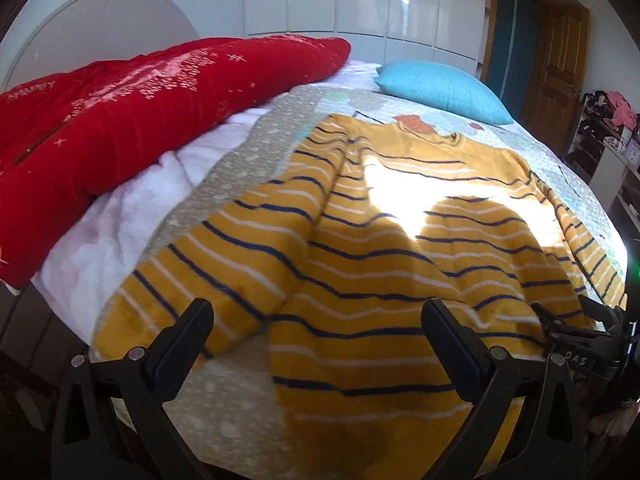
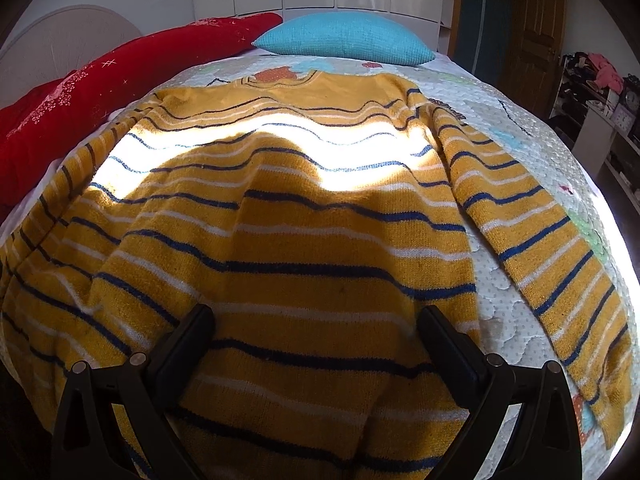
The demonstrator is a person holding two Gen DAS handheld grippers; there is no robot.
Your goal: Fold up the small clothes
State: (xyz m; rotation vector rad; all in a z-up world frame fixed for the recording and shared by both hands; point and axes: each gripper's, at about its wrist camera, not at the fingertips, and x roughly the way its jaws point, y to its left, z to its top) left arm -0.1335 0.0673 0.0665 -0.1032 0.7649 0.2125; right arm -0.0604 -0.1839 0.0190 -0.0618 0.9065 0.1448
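1. Left gripper hangs with its jaws spread wide and nothing between them, low over the near hem of the sweater, above the gap between the left sleeve and the body.
2. Right gripper is likewise spread and empty, above the middle of the hem; its tip shows at the right edge of the left view.
3. Sweater lies flat on the quilt, collar away, both sleeves splayed out and down; the right sleeve lies apart from the body.
4. Step, as I judge it: the start of the fold, no fold yet made.
5. Next move likely calls for closing on a sleeve cuff or side edge and carrying it across the body without dragging the rest.
6. Containers: none in view; a red pillow and a blue pillow lie beyond the sweater.
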